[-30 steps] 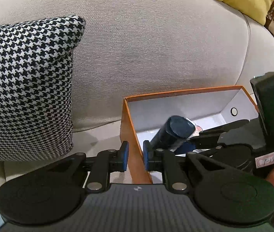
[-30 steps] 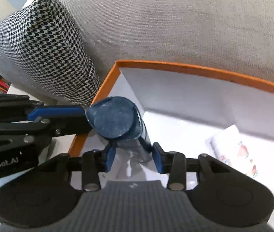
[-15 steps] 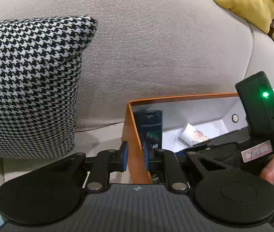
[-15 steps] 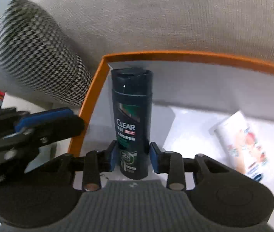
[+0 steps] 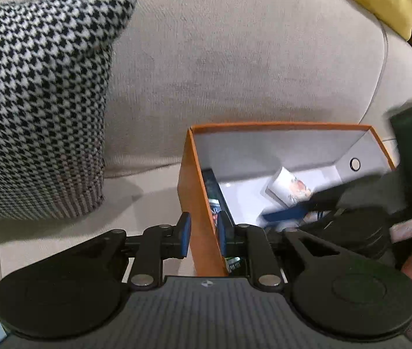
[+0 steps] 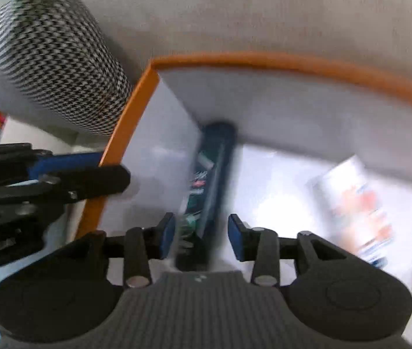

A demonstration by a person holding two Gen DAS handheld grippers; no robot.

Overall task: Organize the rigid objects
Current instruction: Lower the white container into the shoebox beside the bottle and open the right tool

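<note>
the left gripper [image 5: 203, 234] is clamped on the orange box [image 5: 195, 203] wall; the right gripper [image 6: 201, 237], jaws just opening, seems to release the dark bottle [image 6: 208, 180] along the box's left wall. next: withdraw upward.

Orange box [image 5: 197, 203], white inside; houndstooth black-white cushion [image 5: 37, 110]; beige sofa [image 5: 235, 67]; dark-blue bottle [image 6: 208, 186].

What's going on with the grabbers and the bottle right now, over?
Left gripper clamped on orange box wall. Right gripper just opened, dark bottle loose between its pads, lying in box. White packet alongside, clear of it.
</note>
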